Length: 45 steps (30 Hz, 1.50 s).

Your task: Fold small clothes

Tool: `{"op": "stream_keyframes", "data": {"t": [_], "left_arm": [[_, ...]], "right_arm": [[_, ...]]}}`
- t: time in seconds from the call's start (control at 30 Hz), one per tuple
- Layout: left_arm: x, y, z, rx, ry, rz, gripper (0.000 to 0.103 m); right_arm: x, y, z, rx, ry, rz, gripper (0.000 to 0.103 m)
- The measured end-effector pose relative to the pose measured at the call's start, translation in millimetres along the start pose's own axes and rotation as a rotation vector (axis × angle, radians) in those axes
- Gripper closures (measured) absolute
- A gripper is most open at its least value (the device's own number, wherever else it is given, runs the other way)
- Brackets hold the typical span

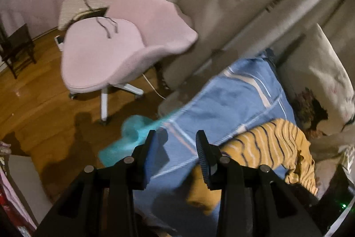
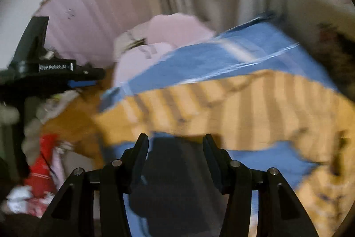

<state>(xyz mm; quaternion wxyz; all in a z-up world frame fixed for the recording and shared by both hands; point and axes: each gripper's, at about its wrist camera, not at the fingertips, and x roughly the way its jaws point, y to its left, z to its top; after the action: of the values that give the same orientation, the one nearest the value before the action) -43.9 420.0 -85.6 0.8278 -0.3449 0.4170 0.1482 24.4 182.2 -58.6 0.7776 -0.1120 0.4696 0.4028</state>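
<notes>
The striped shirt [image 1: 273, 146] on the blue sheet [image 1: 233, 99] looked soft, light and limp; an edge seemed the best hold. Left gripper [image 1: 178, 137] and right gripper [image 2: 176, 141] both stood apart, empty.

The striped shirt [image 1: 275, 146] is soft knit cloth in mustard yellow with dark and pale bands, matt and rumpled, and it lies on a blue bed sheet [image 1: 233, 99] of smooth woven cloth with pale printed lines. The left hand-held gripper [image 1: 177, 137] is matt black plastic with dull metal pins at its joints and blue finger pads [image 1: 153, 152] that look ribbed and rubbery; the right hand-held gripper [image 2: 175, 141] has the same matt black plastic and metal pins. The floor [image 1: 33, 99] is glossy varnished wood, the swivel chair [image 1: 106, 54] wears matt pink fabric over a smooth white plastic base, and the curtain [image 1: 210, 3] is dull grey cloth.
</notes>
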Motion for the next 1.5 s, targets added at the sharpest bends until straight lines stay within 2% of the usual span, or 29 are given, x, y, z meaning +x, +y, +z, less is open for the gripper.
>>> {"op": "stream_keyframes", "data": {"t": [0.1, 0.27, 0.33, 0.37, 0.4, 0.43, 0.47, 0.57, 0.63, 0.77, 0.87, 0.9, 0.97, 1.0, 1.07, 1.1, 1.17, 1.23, 1.3, 1.4, 1.5], "left_arm": [[-4.0, 18.3, 1.0, -0.028, -0.001, 0.006, 0.069], [-3.1, 36.9, 0.9, -0.055, 0.0, 0.003, 0.069], [-2.2, 39.0, 1.6, -0.056, -0.001, 0.002, 0.069], [-1.2, 39.5, 2.1, -0.057, 0.001, 0.001, 0.069], [0.1, 39.2, 2.8, -0.059, 0.004, -0.001, 0.069], [1.2, 38.4, 3.6, -0.06, 0.006, -0.003, 0.069], [1.9, 37.1, 3.9, -0.061, 0.008, -0.009, 0.069], [-0.9, 27.4, 3.5, -0.044, 0.007, -0.025, 0.069], [-3.8, 16.0, 2.8, -0.025, -0.001, -0.041, 0.069], [-10.6, -12.3, -1.2, 0.014, -0.02, -0.081, 0.069], [-14.7, -37.4, -9.8, 0.049, -0.027, -0.11, 0.069], [-15.4, -48.2, -14.4, 0.064, -0.025, -0.12, 0.069], [-15.6, -67.7, -23.8, 0.091, -0.018, -0.137, 0.068], [-15.5, -76.6, -28.8, 0.104, -0.014, -0.143, 0.068], [-14.7, -98.8, -41.9, 0.144, -0.002, -0.152, 0.068], [-13.4, -111.6, -50.0, 0.168, 0.009, -0.158, 0.068], [-9.5, -134.2, -65.5, 0.213, 0.03, -0.165, 0.068], [-4.6, -158.3, -82.2, 0.256, 0.056, -0.173, 0.068], [-0.8, -182.0, -99.7, 0.304, 0.08, -0.189, 0.068], [2.9, -219.0, -126.2, 0.379, 0.096, -0.21, 0.068], [8.8, -253.5, -150.3, 0.446, 0.109, -0.228, 0.067]], "right_arm": [[24.8, 19.2, 7.5, 0.05, 0.042, 0.079, 0.048], [65.3, 29.9, 12.4, 0.173, 0.143, 0.117, 0.047], [68.2, 33.5, 14.8, 0.209, 0.108, 0.109, 0.046], [70.2, 34.6, 16.5, 0.214, 0.104, 0.105, 0.049], [72.1, 35.5, 17.2, 0.217, 0.094, 0.099, 0.073], [74.4, 35.6, 18.8, 0.211, 0.101, 0.094, 0.093], [76.0, 33.7, 20.2, 0.209, 0.114, 0.089, 0.1], [52.2, 24.1, 24.7, 0.212, 0.068, 0.095, 0.1], [18.5, 15.1, 27.4, 0.178, 0.018, 0.074, 0.1], [-60.7, -25.4, 18.8, 0.157, -0.082, -0.037, 0.1], [-132.8, -85.9, -8.4, 0.224, -0.144, -0.195, 0.1], [-161.6, -113.9, -26.0, 0.266, -0.162, -0.272, 0.101], [-199.7, -159.6, -58.5, 0.366, -0.173, -0.373, 0.101], [-222.0, -189.6, -84.5, 0.438, -0.175, -0.446, 0.101], [-245.5, -233.4, -123.3, 0.539, -0.155, -0.55, 0.101], [-253.9, -264.2, -151.8, 0.622, -0.12, -0.591, 0.1], [-255.4, -301.9, -190.1, 0.722, -0.05, -0.648, 0.1], [-262.7, -321.2, -226.0, 0.824, -0.053, -0.667, 0.099], [-281.6, -321.3, -248.3, 0.883, -0.135, -0.644, 0.098], [-306.2, -313.4, -273.7, 0.901, -0.21, -0.625, 0.092], [-316.9, -305.6, -285.7, 0.883, -0.244, -0.592, 0.089]]}}
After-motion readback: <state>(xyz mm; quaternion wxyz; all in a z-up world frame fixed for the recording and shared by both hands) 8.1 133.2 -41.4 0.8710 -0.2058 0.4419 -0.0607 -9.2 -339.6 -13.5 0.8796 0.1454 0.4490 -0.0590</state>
